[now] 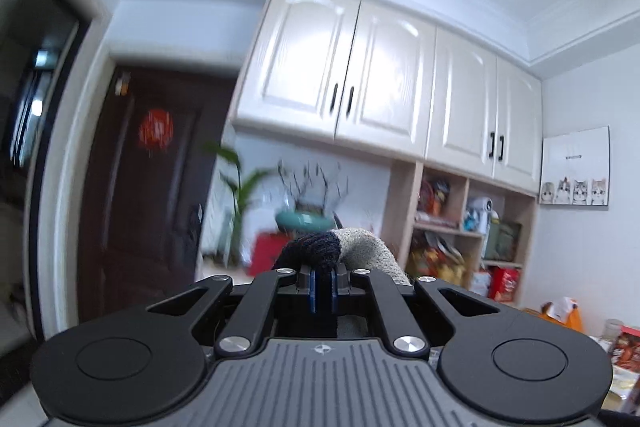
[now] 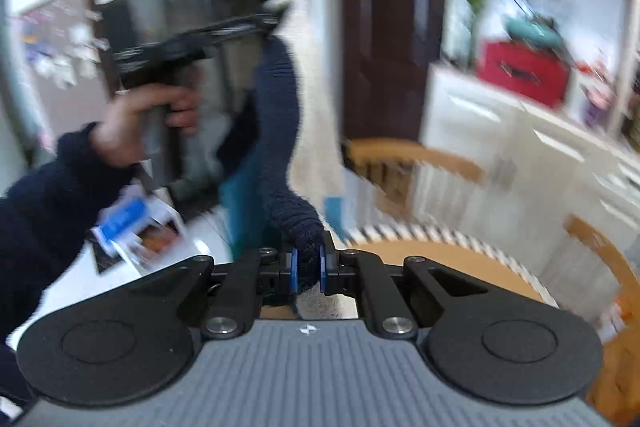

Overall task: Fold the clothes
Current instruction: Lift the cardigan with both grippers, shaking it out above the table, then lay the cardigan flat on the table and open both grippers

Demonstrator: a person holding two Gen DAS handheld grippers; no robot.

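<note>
A person's left hand (image 2: 150,115), in a dark sleeve (image 2: 52,183), gripped the left claw (image 1: 323,281), which was clamped on the upper end of a navy-and-cream knitted garment (image 2: 288,107) raised in the air. The garment hung down to the right claw (image 2: 308,273), closed on its navy edge above a round wooden bench (image 2: 448,259). Both views were motion-blurred.

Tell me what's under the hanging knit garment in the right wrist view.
The knit garment hangs between both hand-held grippers. Below it: the right hand-held gripper clamping its navy end, and blurred floor clutter. Anything directly behind the cloth is covered.
</note>
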